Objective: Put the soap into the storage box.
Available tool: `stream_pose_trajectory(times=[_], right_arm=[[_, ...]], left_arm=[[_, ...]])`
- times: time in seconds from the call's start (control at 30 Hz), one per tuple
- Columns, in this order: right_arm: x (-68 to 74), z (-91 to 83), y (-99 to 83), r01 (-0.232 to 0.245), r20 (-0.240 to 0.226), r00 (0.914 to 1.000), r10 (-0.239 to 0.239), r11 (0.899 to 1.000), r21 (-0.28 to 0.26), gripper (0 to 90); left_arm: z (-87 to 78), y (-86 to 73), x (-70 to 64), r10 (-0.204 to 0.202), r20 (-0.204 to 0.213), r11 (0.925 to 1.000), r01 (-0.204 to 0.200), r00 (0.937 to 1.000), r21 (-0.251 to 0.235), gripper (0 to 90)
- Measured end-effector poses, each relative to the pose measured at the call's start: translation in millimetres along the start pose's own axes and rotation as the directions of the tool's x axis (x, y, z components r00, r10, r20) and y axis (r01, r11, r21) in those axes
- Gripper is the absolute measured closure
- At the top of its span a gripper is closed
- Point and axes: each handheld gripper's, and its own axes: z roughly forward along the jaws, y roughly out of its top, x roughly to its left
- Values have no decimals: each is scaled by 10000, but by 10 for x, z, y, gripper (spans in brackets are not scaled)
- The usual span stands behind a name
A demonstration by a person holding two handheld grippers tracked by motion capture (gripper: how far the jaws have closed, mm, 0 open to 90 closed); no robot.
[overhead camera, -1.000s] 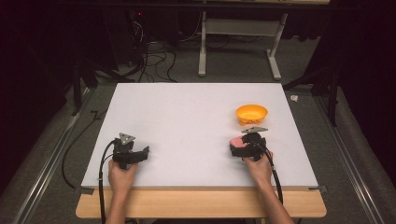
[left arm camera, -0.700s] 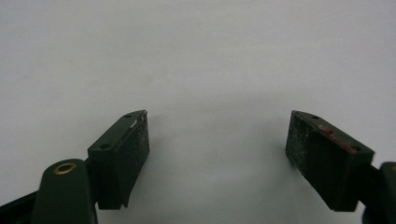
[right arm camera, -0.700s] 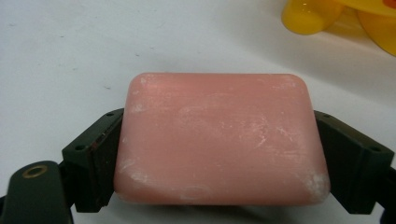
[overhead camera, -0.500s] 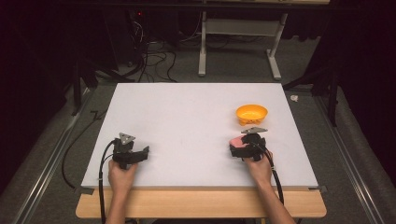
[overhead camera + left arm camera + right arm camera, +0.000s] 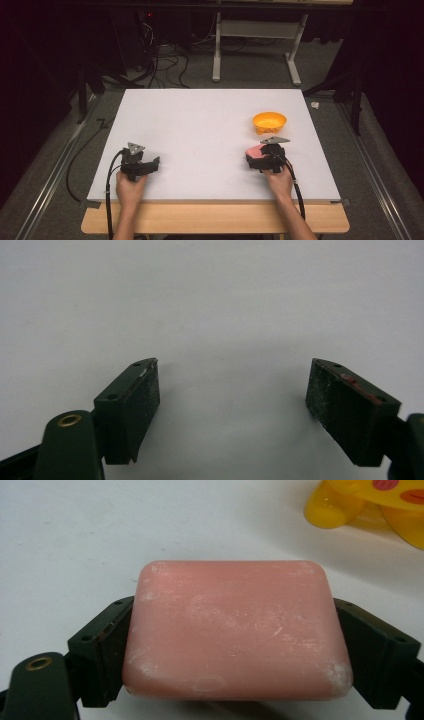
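Nothing has visibly moved since the earlier high views: both hands, both grippers, the soap and the bowl sit where they did a second ago. We have the pink soap [image 5: 235,630] clamped across its short sides in the right gripper [image 5: 261,158], the jaws pressed flat against both ends, low over the table [image 5: 200,130] at its near right. The orange bowl [image 5: 269,122] stands just beyond the soap, and in the right gripper view its yellow foot fills the upper right corner, close but apart from the bar. Our left gripper [image 5: 232,400] rests at the near left of the table with its jaws spread wide and nothing between them but bare white surface. We judge the next move to be a lift and a short carry to the bowl, and the risks sit there. Soap is slick, and its rounded ends give the pads little to bite, so a quick swing or a tilt could let it squirt out and skid across the table. Squeezing harder may only push it forward out of the jaws. Coming in too low, we could knock the light bowl's rim and shove or tip it. A drop from height might bounce the bar back out.
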Motion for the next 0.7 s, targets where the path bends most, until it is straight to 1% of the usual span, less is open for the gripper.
stream_pose_trajectory(times=[0.07, 0.1, 0.27, 0.37, 0.5, 0.7], right_arm=[[-2, -8, 0, -5, -18, 10000, 5, 10000, -11, 137], [-13, -33, 1, -46, -113, 9999, 45, 10000, -68, 137], [-31, -73, 6, -218, -225, 9995, 213, 9995, -226, 137], [-36, -89, 9, -198, -368, 9991, 190, 9995, -235, 137], [-37, -111, 9, -176, -416, 9990, 166, 9996, -231, 137], [-59, -195, 10, -205, -563, 9982, 186, 9992, -339, 137]], left_arm=[[0, 0, -1, 7, -6, 10000, -7, 10000, -1, 217], [0, 0, -1, 10, -7, 10000, -10, 10000, -1, 217], [0, 0, 1, -2, 3, 10000, 2, 10000, 4, 218], [0, 0, 0, 0, 3, 10000, 0, 10000, 4, 217], [0, 0, 0, 0, -1, 10000, 0, 10000, -1, 217], [-1, 0, -1, 12, -3, 10000, -12, 10000, -2, 217]])
